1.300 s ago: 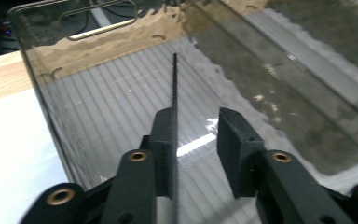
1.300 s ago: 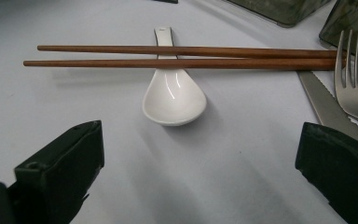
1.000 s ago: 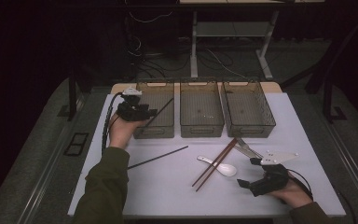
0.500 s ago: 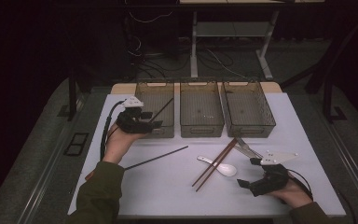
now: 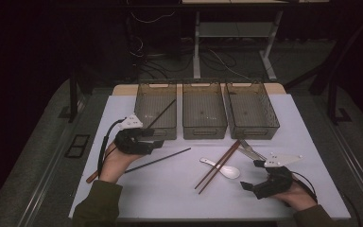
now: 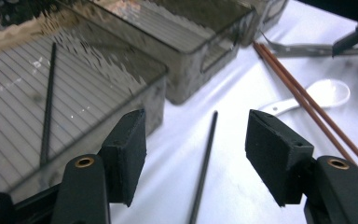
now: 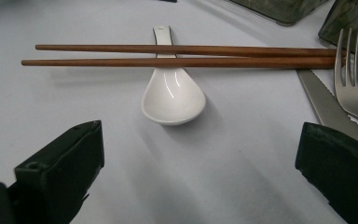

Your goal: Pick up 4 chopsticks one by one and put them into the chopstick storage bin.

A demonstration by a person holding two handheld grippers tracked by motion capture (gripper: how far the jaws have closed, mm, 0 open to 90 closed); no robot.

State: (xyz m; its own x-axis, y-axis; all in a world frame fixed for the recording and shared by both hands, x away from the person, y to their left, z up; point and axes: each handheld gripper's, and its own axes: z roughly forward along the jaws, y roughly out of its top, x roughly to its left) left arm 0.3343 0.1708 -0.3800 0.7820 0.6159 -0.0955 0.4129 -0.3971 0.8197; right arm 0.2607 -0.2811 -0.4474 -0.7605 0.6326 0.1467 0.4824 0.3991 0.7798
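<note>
Black chopstick (image 5: 158,161) lay diagonally near the table's (image 5: 170,198) left edge in the high view, tip toward the bins, just below the left gripper (image 5: 157,140). In the left gripper view it (image 6: 204,163) ran lengthwise between half-open, empty jaws. Right gripper view: jaws wide, empty.

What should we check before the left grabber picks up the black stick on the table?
1. Left gripper jaws open, nothing between the pads: ok.
2. Black chopstick lies between the jaws, on the table: ok.
3. Other black chopstick already in the left bin: ok.
4. Brown chopsticks and white spoon away from the left gripper: ok.
5. Right gripper open, holding nothing: ok.
6. Pads low enough to grip: cannot tell.
</note>
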